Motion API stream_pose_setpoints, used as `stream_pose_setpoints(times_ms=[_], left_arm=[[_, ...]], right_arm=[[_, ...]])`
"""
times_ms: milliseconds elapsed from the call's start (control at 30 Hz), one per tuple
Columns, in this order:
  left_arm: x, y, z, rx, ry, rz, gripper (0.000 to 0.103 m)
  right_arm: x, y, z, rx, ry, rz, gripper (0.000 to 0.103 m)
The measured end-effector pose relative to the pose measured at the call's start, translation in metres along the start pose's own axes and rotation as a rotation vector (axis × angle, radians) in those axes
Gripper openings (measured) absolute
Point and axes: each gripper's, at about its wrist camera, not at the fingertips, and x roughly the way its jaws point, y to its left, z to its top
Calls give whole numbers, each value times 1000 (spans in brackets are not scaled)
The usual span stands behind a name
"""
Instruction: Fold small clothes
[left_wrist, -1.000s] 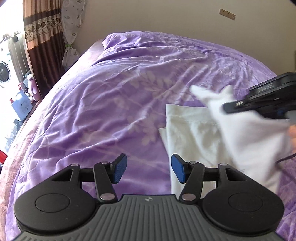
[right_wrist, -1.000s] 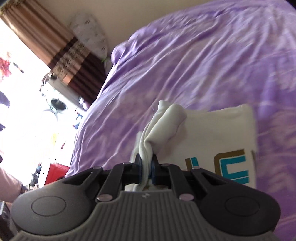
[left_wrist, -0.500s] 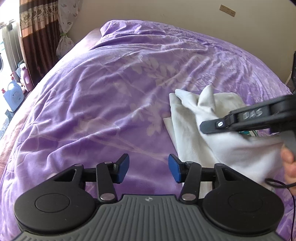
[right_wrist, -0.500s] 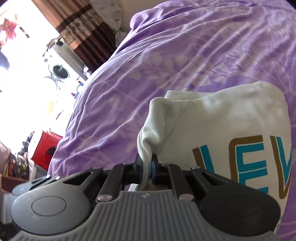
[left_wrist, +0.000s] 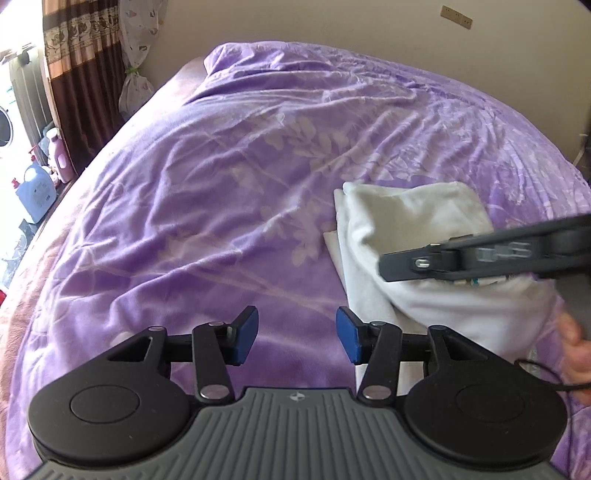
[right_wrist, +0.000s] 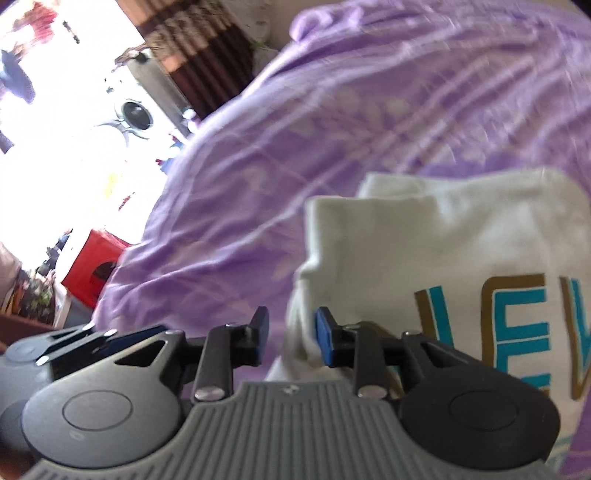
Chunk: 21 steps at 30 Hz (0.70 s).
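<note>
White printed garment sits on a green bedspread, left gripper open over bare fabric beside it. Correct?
Not quite: the bedspread is purple with a pale leaf pattern, not green, as the left wrist view shows. The rest holds: the white printed garment lies on it, and the left gripper is open over bare fabric beside it.

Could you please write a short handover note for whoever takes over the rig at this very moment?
Left gripper: jaws open and empty, hovering over the purple bedspread beside the garment.
Right gripper: jaws opening; an edge of the white T-shirt lies between them, no pad pressing it.
T-shirt: on the bed, one side folded over, lettering facing up.
Done: one fold laid.
Left: probably further folds and smoothing.
</note>
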Motion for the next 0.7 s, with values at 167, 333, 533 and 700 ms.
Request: stream_pose_setpoints(times_ms=[167,333,533,700], left_arm=[[-28,-3,-3,-38,-19,-64,58],[-37,-9,-17,-106,20,-179,67],[-15,0,-38,-214,111,-228,69],[2,14,-51,-373,150,-333,69]], right_arm=[[-64,0,-16,-43,-65,51,31],[-118,-23,-53,-82,-138,-19,34],[-142,-71,-120,-66,-132,-133,43],[-144,-98,-172,-55,-124,-179,51]])
